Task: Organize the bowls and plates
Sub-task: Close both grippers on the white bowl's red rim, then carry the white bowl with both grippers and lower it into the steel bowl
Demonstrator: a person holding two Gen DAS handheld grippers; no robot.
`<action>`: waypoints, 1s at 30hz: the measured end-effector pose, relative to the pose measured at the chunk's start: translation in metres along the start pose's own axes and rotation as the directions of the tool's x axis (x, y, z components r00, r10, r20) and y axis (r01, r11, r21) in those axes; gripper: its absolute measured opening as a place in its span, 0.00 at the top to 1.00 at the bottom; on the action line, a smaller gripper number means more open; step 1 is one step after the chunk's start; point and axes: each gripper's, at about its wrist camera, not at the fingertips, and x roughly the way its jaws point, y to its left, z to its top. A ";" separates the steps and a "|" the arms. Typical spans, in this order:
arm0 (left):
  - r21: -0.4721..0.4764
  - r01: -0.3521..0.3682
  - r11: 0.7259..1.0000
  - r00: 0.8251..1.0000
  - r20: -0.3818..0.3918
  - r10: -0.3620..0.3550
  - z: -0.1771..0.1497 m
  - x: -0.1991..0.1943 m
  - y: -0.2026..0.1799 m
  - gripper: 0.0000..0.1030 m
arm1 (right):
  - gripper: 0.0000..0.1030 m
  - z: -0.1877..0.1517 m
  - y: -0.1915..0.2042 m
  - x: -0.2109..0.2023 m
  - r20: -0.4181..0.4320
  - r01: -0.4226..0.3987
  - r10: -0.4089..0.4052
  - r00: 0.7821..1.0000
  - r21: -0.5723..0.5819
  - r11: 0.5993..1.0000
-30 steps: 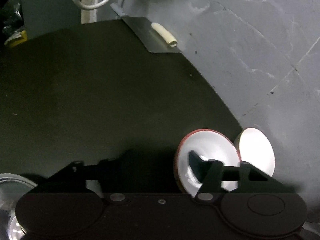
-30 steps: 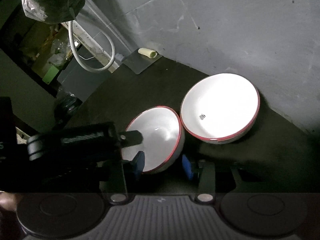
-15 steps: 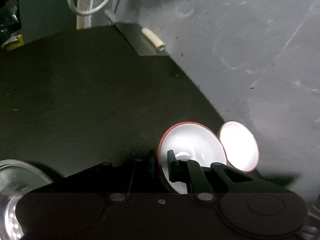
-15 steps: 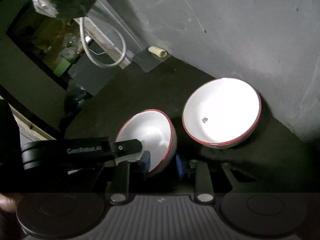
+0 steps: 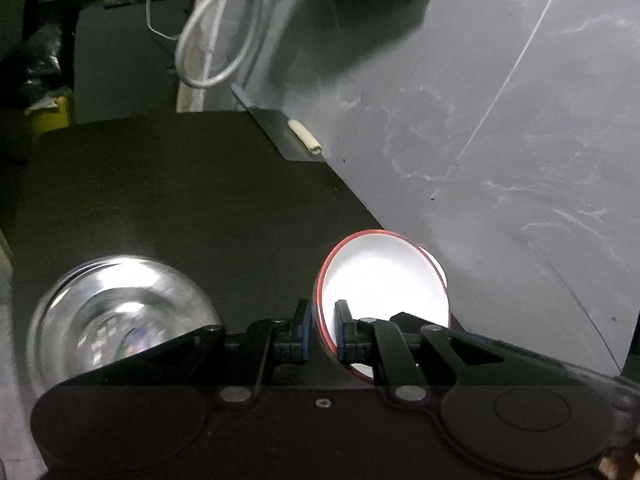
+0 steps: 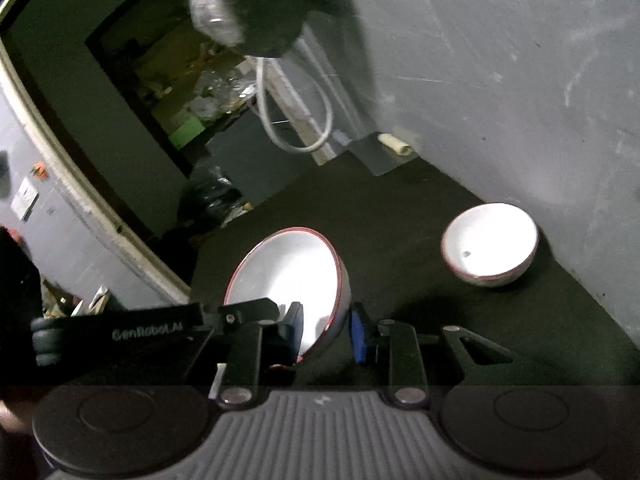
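Both claws clamped on one red-rimmed bowl [image 5: 380,280]
Left claw [image 5: 322,332] and right claw [image 6: 326,330] pinch opposite rims; keep it level above the desk [image 5: 160,200], toward the steel bowl [image 5: 116,312] lower left.

A scuffed grey wall [image 5: 500,128] meets a dark, perhaps carpeted floor [image 5: 168,200].

A rough back room or utility corner rather than a finished kitchen: a bare, scuffed grey cement wall [image 5: 500,140], a dark matte tabletop [image 5: 180,200] against it, a looped white cable [image 6: 296,120] hanging at the far end, and cluttered dim shelves [image 6: 192,92] far left.
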 end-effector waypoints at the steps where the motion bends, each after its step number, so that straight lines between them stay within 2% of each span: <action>1: -0.016 0.003 1.000 1.000 0.008 -0.003 -0.005 -0.010 0.004 0.88 | 0.72 -0.003 0.007 -0.004 -0.008 -0.005 0.005 1.000 -0.007 1.000; 4: -0.061 0.011 0.998 0.999 0.036 -0.009 -0.021 -0.041 0.017 0.88 | 0.72 -0.014 0.032 -0.016 -0.039 -0.015 0.012 0.999 -0.063 0.998; 8: -0.063 -0.013 0.998 0.997 0.071 0.017 -0.043 -0.073 0.030 0.88 | 0.72 -0.030 0.062 -0.023 -0.099 -0.028 0.015 0.995 -0.127 0.991; 14: -0.101 -0.054 0.993 0.995 0.079 0.062 -0.072 -0.101 0.053 0.88 | 0.72 -0.059 0.100 -0.024 -0.208 -0.045 0.001 0.978 -0.206 0.978; 18: -0.118 -0.084 0.989 0.995 0.050 0.090 -0.089 -0.113 0.066 0.88 | 0.72 -0.076 0.116 -0.019 -0.276 -0.067 -0.004 0.961 -0.246 0.967; 22: -0.104 -0.124 0.987 0.992 -0.013 0.124 -0.100 -0.114 0.073 0.87 | 0.72 -0.092 0.126 -0.010 -0.359 -0.081 -0.027 0.933 -0.282 0.956; 30: -0.103 -0.161 0.982 0.985 -0.080 0.153 -0.102 -0.104 0.079 0.87 | 0.72 -0.097 0.126 0.003 -0.434 -0.084 -0.043 0.900 -0.269 0.960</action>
